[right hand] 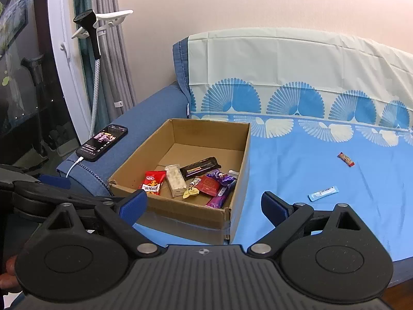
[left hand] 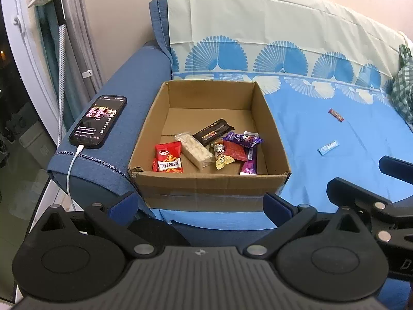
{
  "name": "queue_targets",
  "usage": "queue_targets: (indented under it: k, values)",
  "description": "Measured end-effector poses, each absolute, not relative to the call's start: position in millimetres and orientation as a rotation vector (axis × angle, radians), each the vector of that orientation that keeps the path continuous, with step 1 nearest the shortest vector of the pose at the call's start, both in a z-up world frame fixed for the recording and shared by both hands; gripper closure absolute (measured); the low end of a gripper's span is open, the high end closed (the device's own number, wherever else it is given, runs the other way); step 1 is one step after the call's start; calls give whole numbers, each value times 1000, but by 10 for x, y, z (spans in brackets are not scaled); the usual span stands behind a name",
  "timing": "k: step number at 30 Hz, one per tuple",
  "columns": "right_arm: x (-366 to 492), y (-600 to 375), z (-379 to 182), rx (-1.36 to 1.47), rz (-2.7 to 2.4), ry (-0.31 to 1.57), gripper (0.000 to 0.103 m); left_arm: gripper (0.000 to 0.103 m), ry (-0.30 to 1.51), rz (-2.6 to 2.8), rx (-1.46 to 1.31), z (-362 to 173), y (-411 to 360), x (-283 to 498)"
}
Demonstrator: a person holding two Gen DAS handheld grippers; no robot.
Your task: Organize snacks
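An open cardboard box (left hand: 206,183) (right hand: 240,155) sits on the blue sofa cover and holds several snack packets, among them a red packet (left hand: 169,160) (right hand: 153,183), a white bar (left hand: 195,149) and a purple wrapper (left hand: 244,139). Two snacks lie loose on the cover to the right: a light-blue bar (left hand: 328,147) (right hand: 323,193) and a small red bar (left hand: 336,115) (right hand: 346,159). My left gripper (left hand: 198,206) is open and empty in front of the box. My right gripper (right hand: 204,204) is open and empty, near the box's front right corner.
A phone (left hand: 99,118) (right hand: 103,142) on a charging cable lies on the sofa armrest left of the box. A green checked cloth (left hand: 402,87) lies at the far right. The sofa back (right hand: 296,64) rises behind; curtains and a window stand at the left.
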State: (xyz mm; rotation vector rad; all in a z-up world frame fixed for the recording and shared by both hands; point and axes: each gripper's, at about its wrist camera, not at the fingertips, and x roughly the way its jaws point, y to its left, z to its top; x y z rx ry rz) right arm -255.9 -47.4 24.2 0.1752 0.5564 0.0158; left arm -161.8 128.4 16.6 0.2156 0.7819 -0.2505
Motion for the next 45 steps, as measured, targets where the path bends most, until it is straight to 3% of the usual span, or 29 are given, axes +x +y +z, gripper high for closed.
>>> queue_targets:
  k: [15,27,33,39,45]
  values:
    - [-2401,-942,25,283,-10,575,7,0,814,-280,310,96,689,-1271]
    - [-2203,-2265,-372,368,-279,637,7,0,878,-439,412,-168,-521,-727]
    - [-1984,-3151,-649,368,-463,647,7,0,897,-626,522,-640,-1616,-364]
    - [-1516,-4023,-1043,354,-559,668,7,0,983,-762,641,-1535,-2689,121]
    - [-696,-4672,-1707,270,-474,740,7,0,1027,-796,723,-2255,-3271,501]
